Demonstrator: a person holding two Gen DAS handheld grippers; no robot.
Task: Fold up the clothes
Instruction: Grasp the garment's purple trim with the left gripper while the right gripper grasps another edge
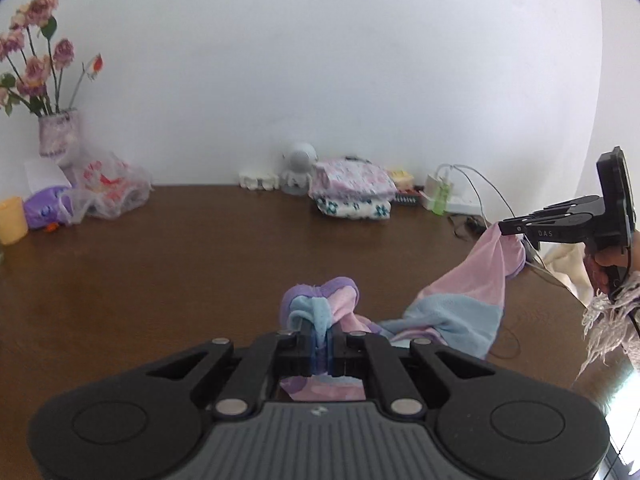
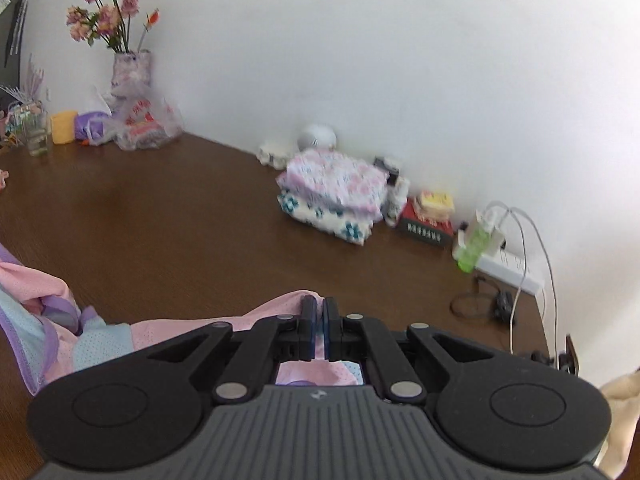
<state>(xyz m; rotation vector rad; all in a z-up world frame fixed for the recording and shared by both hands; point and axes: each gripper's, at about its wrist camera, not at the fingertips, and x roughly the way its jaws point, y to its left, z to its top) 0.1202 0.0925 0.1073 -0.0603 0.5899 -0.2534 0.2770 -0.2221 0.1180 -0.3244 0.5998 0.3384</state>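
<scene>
A pink, light blue and purple mesh garment [image 1: 456, 300] hangs between my two grippers above the brown table [image 1: 180, 264]. My left gripper [image 1: 320, 338] is shut on a bunched purple and blue edge of it. My right gripper [image 1: 505, 227] shows at the right of the left wrist view, shut on a pink corner held higher. In the right wrist view my right gripper [image 2: 319, 320] pinches pink fabric, and the rest of the garment [image 2: 48, 320] trails to the left.
A stack of folded floral clothes [image 1: 352, 192] lies at the back by the wall. A flower vase [image 1: 56, 136], plastic bags [image 1: 108, 188] and a yellow cup [image 1: 12, 220] stand back left. A power strip with cables [image 2: 508, 264], a green bottle [image 2: 472, 248] and a red box [image 2: 426, 226] sit back right.
</scene>
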